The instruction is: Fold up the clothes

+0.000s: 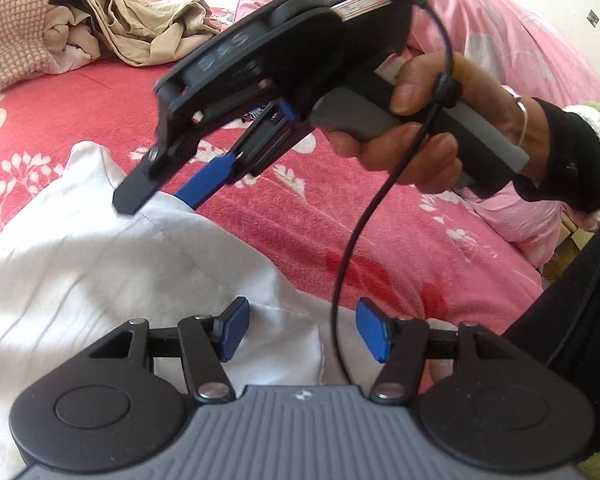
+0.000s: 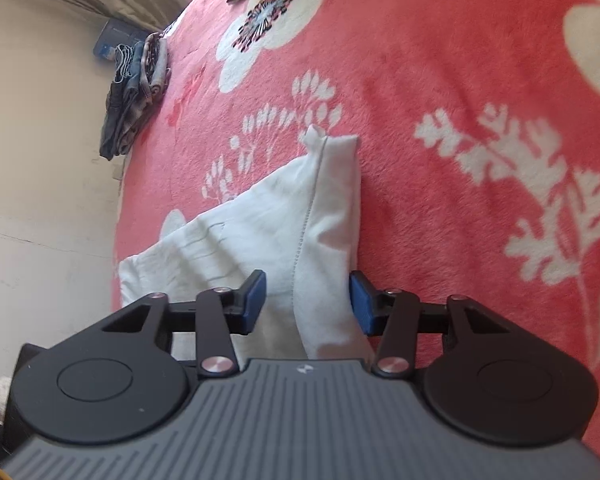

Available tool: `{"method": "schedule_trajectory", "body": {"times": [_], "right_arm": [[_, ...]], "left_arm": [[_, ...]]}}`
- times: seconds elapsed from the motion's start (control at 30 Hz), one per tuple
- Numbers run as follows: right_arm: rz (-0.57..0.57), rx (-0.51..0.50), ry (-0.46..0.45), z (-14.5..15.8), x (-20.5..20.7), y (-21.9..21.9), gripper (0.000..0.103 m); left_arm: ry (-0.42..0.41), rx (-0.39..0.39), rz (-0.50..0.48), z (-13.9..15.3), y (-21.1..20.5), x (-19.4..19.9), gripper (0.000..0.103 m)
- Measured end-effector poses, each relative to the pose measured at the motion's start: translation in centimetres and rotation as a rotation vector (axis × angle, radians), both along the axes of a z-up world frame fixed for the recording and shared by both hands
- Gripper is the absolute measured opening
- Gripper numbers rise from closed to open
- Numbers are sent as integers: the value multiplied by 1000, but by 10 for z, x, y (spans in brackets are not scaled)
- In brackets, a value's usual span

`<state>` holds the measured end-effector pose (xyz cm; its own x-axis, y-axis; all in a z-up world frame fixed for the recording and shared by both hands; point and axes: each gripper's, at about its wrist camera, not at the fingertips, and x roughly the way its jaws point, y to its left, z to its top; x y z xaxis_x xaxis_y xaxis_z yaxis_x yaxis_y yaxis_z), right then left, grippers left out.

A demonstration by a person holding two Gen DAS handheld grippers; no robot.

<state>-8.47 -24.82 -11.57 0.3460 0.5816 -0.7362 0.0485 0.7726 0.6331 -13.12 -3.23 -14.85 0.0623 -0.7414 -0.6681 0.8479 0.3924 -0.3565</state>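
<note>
Red floral blanket covers the bed under my white garment. Crumpled beige clothes are heaped at the far edge, and folded denim lies by the wall. My right gripper's cable hangs across my left gripper, whose jaws gape over white cloth, gripping nothing. My right gripper straddles a raised fold without pinching; the garment's long axis runs away from it, tapering to a point.

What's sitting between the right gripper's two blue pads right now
A raised fold of the white garment stands between the right gripper's pads, seen in the right wrist view.
</note>
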Motion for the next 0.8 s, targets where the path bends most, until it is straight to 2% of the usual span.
{"method": "schedule_trajectory", "body": {"times": [0.07, 0.2, 0.33, 0.4, 0.47, 0.5, 0.57, 0.63, 0.73, 0.8], "right_arm": [[-8, -44, -31, 10, -5, -1, 62], [23, -103, -48, 24, -12, 6, 63], [73, -123, -44, 22, -11, 19, 63], [89, -126, -39, 15, -7, 26, 60], [91, -90, -17, 6, -2, 27, 44], [80, -45, -2, 3, -2, 24, 41], [57, 46, 28, -4, -1, 18, 28], [16, 236, 53, -12, -3, 6, 22], [-58, 438, 114, -39, -5, -12, 22], [-124, 541, 178, -66, -7, -26, 22]], "left_arm": [[1, -2, 0, 0, 0, 0, 60], [2, -4, -4, -1, -1, 0, 60], [2, 0, -10, -1, -3, 1, 60], [-1, 4, -12, -1, -4, -1, 60], [-3, 7, -12, -1, -4, -2, 60], [-3, 8, -10, -1, -4, -2, 60], [0, 3, -7, 0, -3, -2, 60], [4, -1, -8, 0, -3, -2, 60], [14, 1, -18, -2, -5, -1, 60], [33, 9, -25, -7, -7, 1, 61]]}}
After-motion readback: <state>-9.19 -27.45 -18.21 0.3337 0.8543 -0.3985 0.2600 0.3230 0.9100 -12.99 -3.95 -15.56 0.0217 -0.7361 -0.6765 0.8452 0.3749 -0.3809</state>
